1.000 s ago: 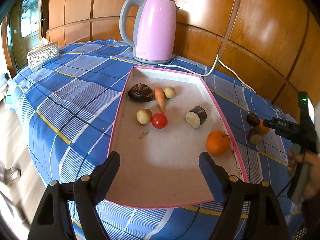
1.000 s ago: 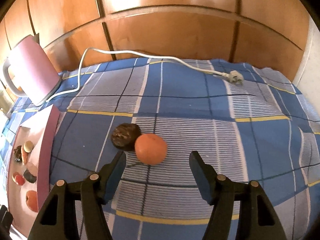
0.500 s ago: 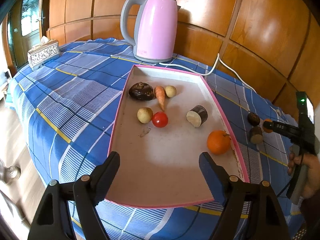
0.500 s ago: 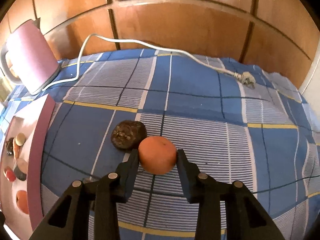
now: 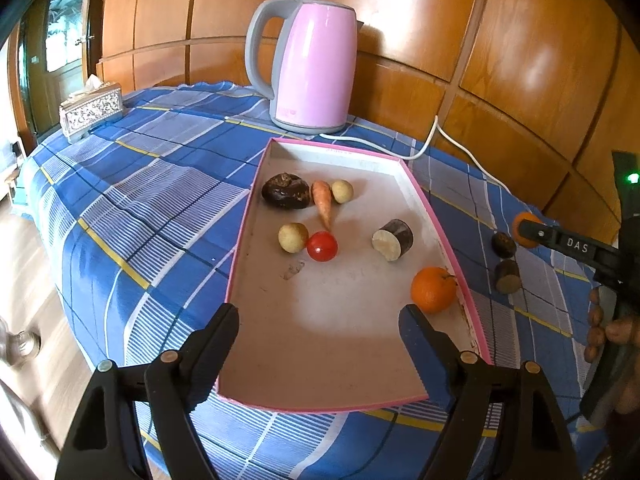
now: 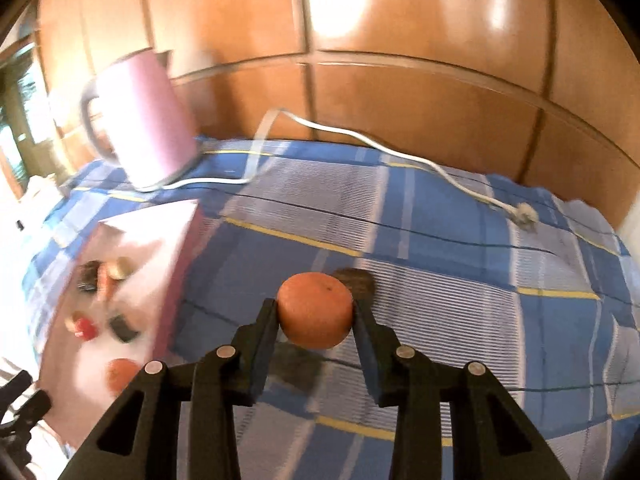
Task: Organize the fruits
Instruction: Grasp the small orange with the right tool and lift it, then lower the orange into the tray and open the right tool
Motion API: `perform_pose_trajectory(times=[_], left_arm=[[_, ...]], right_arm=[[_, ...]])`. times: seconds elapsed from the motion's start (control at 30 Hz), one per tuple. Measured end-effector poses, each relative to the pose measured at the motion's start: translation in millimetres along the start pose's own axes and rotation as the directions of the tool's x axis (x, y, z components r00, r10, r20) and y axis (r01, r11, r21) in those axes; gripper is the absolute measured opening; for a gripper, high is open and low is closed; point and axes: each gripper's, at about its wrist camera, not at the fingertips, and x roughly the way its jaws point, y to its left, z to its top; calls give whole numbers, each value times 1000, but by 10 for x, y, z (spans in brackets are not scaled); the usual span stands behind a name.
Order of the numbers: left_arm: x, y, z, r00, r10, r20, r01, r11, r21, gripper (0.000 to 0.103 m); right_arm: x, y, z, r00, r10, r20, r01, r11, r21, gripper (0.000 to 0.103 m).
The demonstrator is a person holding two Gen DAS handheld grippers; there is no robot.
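Observation:
My right gripper [image 6: 315, 312] is shut on an orange [image 6: 314, 310] and holds it above the blue checked cloth; it also shows in the left wrist view [image 5: 524, 229]. A dark round fruit [image 6: 356, 280] lies on the cloth just behind it. My left gripper [image 5: 320, 332] is open and empty over the near end of the pink-rimmed tray [image 5: 248, 216]. The tray holds a second orange [image 5: 433, 289], a tomato [image 5: 321, 246], a carrot [image 5: 323, 200], a dark lump [image 5: 286, 191], two pale round pieces and a cut dark piece [image 5: 393, 239].
A pink kettle [image 5: 314, 68] stands behind the tray, its white cord [image 6: 384, 152] trailing across the cloth. A tissue box [image 5: 90, 110] sits at the far left. Two dark pieces [image 5: 506, 260] lie on the cloth right of the tray. The table edge drops to the floor on the left.
My right gripper has closed on the orange and lifted it off the cloth, swinging left toward the tray. The left gripper has stayed in place.

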Motion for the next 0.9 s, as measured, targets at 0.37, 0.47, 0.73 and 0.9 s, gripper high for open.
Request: perform_pose_trajectory(times=[0.37,0.47,0.73,0.9], left_arm=[[-4,124,-3,1000,13,7,-13,1000,-25,84],[6,158,-3,1000,18,5,-18,999,-34,84],[28,224,4,999,32,9,-31,998,-54,84],[68,262,3,999,39,-5,-39,997,-65,84]], right_arm=[[85,995,33,986,159,-45,-165,970,-179,38],[163,1183,102,982,179,-55,-186,964,-190,38],[488,1473,218,974,201,-104,-217,959,-181,38],[626,1553,194,970,202,-139,-225,959,-173,40]])
